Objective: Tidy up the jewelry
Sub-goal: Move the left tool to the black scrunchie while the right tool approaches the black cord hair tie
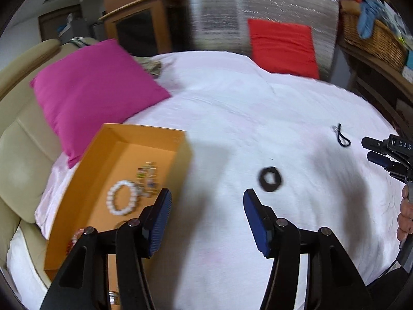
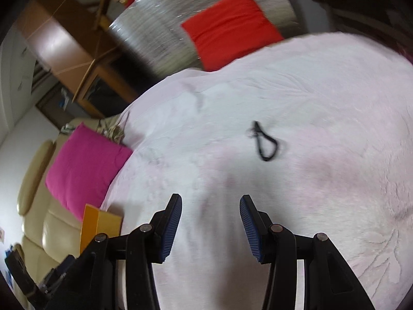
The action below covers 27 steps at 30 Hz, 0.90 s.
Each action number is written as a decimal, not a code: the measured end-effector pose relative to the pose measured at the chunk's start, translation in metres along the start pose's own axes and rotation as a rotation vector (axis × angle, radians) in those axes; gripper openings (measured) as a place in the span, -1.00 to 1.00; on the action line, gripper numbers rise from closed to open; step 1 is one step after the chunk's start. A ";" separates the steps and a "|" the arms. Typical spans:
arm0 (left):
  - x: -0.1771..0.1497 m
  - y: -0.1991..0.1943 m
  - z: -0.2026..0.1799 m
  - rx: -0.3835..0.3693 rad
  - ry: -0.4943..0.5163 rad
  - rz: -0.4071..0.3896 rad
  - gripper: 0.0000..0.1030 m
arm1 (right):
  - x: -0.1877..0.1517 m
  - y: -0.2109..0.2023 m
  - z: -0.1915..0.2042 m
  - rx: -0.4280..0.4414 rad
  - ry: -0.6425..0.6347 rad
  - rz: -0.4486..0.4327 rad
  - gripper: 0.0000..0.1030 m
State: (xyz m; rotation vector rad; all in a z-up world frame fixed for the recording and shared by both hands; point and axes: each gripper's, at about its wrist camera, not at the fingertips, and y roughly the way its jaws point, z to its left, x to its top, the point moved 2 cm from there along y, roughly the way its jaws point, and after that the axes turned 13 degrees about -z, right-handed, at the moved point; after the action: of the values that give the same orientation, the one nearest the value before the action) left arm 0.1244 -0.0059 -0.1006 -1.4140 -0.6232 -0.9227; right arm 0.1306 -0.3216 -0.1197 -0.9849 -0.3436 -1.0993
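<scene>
Both pairs of jaws stand apart with nothing between them.

In the left wrist view, the left gripper (image 1: 206, 201) fills the bottom of the frame, its blue ribbed pads spread over bare white cloth. Just above the right-hand pad, slightly right of centre, a dark ring-shaped piece (image 1: 270, 179), blurred and perhaps a hair tie or bracelet, lies on the white bedspread (image 1: 232, 98). Further to the right and higher, a thin black cord loop (image 1: 342, 137) lies on the same cloth, well apart from the ring. At lower left an open orange box (image 1: 180, 155) rests on the bedspread; inside it lie a white bead bracelet (image 1: 123, 197) and, just above and right of it, a small cluster of mixed pieces (image 1: 148, 179) too blurred to name. A magenta pillow (image 1: 93, 87) lies at the upper left just behind the box, and a red cushion (image 1: 282, 46) leans at the upper right. At the right edge the right gripper (image 1: 387, 152) enters the frame, with a hand (image 1: 405, 214) below it.

In the right wrist view, the right gripper (image 2: 210, 222) sits at the bottom centre, its pads released over empty cloth. The black cord loop (image 2: 265, 142) lies above it, slightly right of centre. The magenta pillow (image 2: 85, 165) is at the left, a corner of the orange box (image 2: 100, 222) below it, and the red cushion (image 2: 229, 25) at the top.
</scene>
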 end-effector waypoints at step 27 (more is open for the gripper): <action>-0.025 0.097 -0.055 -0.150 -0.049 0.089 0.14 | 0.038 0.089 -0.064 -0.131 0.207 0.050 -0.51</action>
State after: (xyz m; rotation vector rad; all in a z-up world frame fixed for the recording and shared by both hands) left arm 0.1837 -0.0637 -0.1796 -1.5892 -0.5323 -0.8810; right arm 0.2108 -0.3860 -0.1737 -0.9793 -0.0791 -1.1779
